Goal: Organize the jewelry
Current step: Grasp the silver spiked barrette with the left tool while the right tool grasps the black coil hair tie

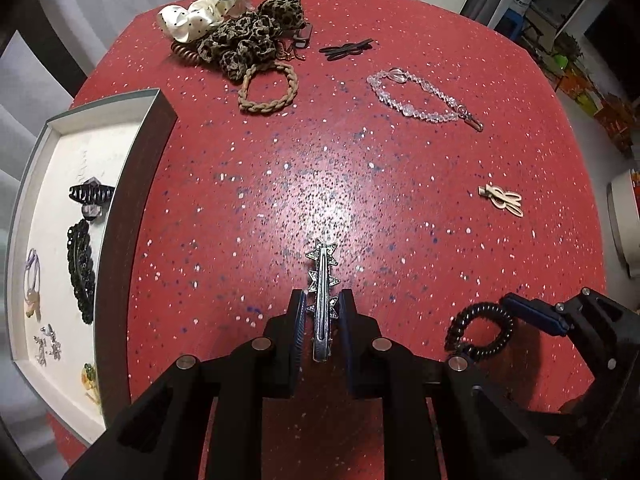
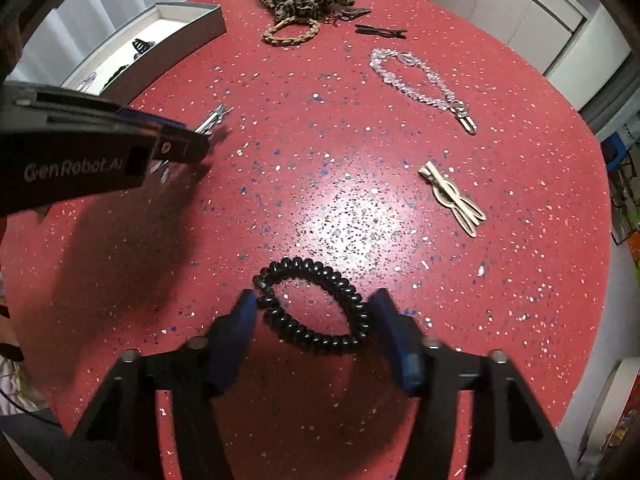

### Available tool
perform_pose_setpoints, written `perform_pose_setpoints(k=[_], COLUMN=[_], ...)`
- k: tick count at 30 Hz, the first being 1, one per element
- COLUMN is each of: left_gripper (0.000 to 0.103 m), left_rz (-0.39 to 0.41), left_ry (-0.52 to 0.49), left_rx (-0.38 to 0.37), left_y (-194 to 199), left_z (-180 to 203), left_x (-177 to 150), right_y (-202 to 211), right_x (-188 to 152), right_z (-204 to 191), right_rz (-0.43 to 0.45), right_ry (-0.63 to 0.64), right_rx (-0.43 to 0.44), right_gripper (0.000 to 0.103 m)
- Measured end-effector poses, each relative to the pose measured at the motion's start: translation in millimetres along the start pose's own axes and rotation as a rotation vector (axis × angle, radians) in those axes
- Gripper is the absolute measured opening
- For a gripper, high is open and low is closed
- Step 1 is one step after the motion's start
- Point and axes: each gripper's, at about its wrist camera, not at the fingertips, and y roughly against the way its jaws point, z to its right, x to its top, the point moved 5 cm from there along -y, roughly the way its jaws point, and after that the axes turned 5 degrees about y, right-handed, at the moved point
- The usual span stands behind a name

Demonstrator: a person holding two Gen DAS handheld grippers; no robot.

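My left gripper (image 1: 322, 306) is shut on a silver star hair clip (image 1: 322, 280), held just above the red speckled table (image 1: 280, 168); it also shows in the right wrist view (image 2: 214, 118). My right gripper (image 2: 314, 308) is open around a black spiral hair tie (image 2: 312, 306) lying on the table, one finger on each side; the tie also shows in the left wrist view (image 1: 480, 330). A white-lined tray (image 1: 132, 184) at the left holds several clips and hair ties.
On the table lie a clear bead bracelet (image 1: 416, 94), a cream clip (image 1: 502, 199), a black clip (image 1: 346, 48), a braided tan tie (image 1: 266, 88), and a pile of leopard and white scrunchies (image 1: 236, 28). The table edge curves at right.
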Motion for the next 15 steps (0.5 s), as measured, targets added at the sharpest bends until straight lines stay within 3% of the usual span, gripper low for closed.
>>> perform_pose_setpoints(k=[7,8,15], left_gripper=[0.018,0.018,0.018], left_rz=[-0.002,-0.003,-0.003], left_ry=[-0.010,-0.010,-0.014], left_rx=[-0.002,-0.002,-0.005], left_y=[6,7,8], left_z=[-8,-9,-1], left_x=[-10,-11,-12], right_y=[1,6,13], right_x=[0,-4,-15], right_z=[4,21,45], right_rz=[-0.013,-0.015,0.001], right_ry=[-0.064,-0.078,-0.247], right_rx=[0.017,0.020,0.072], right_gripper=[0.045,0.043,0.020])
